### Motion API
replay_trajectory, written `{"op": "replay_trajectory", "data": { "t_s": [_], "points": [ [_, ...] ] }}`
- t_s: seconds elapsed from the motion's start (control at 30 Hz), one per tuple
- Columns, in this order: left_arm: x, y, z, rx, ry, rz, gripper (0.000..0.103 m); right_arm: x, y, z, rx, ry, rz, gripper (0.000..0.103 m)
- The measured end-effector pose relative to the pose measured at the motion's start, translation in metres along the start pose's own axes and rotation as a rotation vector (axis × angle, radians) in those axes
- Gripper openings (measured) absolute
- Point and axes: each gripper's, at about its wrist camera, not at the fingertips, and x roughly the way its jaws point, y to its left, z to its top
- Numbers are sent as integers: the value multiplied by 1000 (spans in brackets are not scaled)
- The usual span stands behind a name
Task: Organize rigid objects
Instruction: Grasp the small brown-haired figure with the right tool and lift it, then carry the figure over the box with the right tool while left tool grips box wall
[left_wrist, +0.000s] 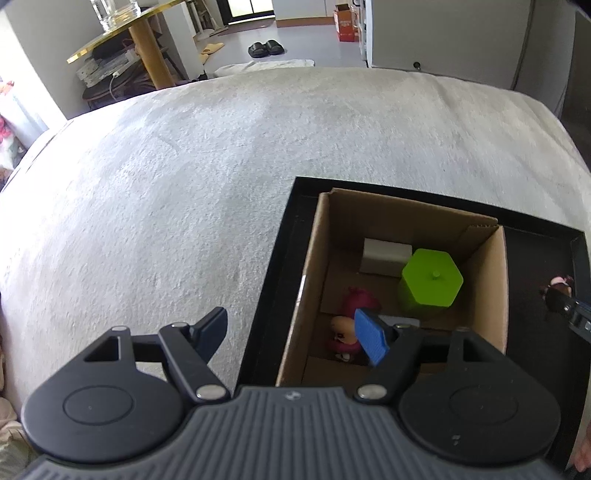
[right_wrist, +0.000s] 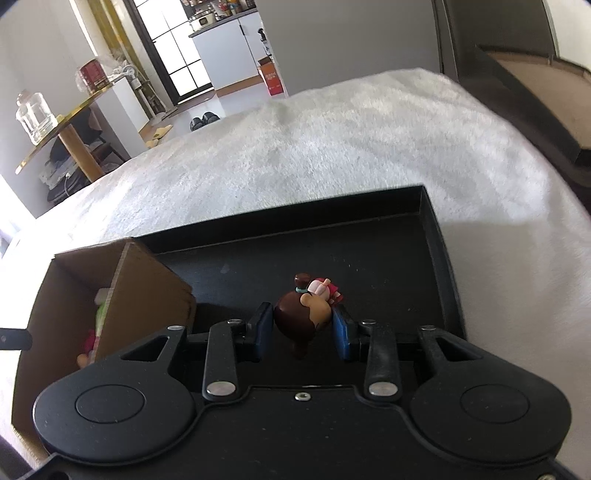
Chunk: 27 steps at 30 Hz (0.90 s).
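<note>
Two views — right hand-held gripper (right_wrist: 302, 330) clamped on doll (right_wrist: 301, 319), left hand-held gripper (left_wrist: 295, 338) apart over cardboard box (left_wrist: 487, 288) holding green container (left_wrist: 430, 282).

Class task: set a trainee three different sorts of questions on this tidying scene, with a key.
1. True or false: the right gripper is shut on the brown-haired toy figurine.
2. Which item stands in the brown cardboard box? A) green hexagonal container B) glass jar C) black slippers
3. Fill in: the cardboard box sits in a black ____.

Key: 1 true; 2 A; 3 tray.
</note>
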Motion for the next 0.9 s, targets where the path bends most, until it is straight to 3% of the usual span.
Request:
{"op": "replay_trajectory", "data": {
  "t_s": [0.53,0.9],
  "points": [
    [-17,34,-13,-55,-62,-98,74,-58,39,15,-69,-101,-36,34],
    [-14,49,-32,-55,-101,-169,74,-80,85,17,-139,-119,-51,34]
  ]
}}
